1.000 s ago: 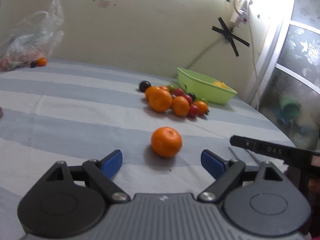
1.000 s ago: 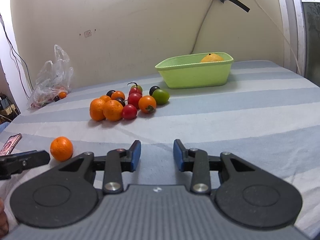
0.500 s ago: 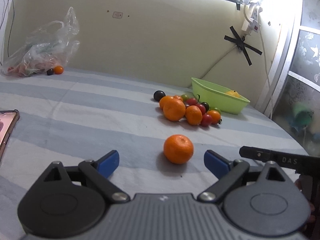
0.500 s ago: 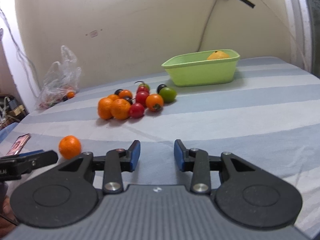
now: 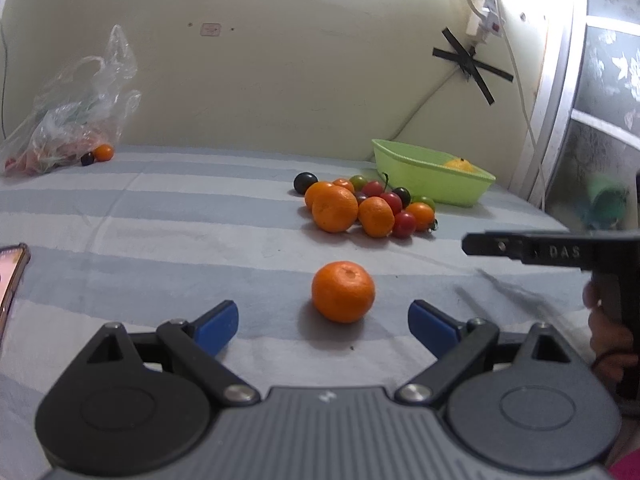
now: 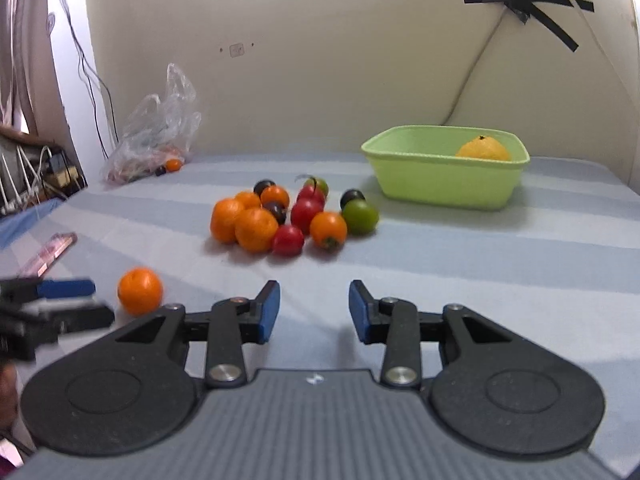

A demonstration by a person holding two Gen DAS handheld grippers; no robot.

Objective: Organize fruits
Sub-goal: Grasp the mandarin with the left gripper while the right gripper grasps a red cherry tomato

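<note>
The lone mandarin point(image 5: 343, 291) lies at lower centre of the left wrist view, just ahead of the left tool point(image 5: 323, 320). That tool's blue pads stand wide apart, having just been opening, with nothing between them; the fruit sits beyond the tips, untouched. In the right wrist view the same mandarin point(image 6: 140, 290) appears at lower left. The right tool point(image 6: 314, 312) shows a narrow gap and holds nothing.

The fruit is judged light, round and free to roll, with a thin, slightly yielding peel. A grip across its widest girth, pads on opposite sides and with gentle pressure, should suit it. A hard squeeze could bruise it.

The remaining fruits, a mixed pile point(image 6: 292, 216) of mandarins and small red, green and dark ones, lie at centre frame. To their right is the green basin point(image 6: 440, 188), with one yellow-orange fruit point(image 6: 482, 149) inside.

The surface looks like a soft, blue-and-grey striped cover point(image 5: 160, 216), possibly a bed; its give may let round fruit settle rather than roll far. A plastic bag point(image 5: 72, 128) sits at upper left against the pale wall point(image 5: 280, 60). A phone point(image 5: 10, 276) lies at the left edge. Black tape crosses point(image 5: 470, 65) and a cable mark the wall at upper right.
</note>
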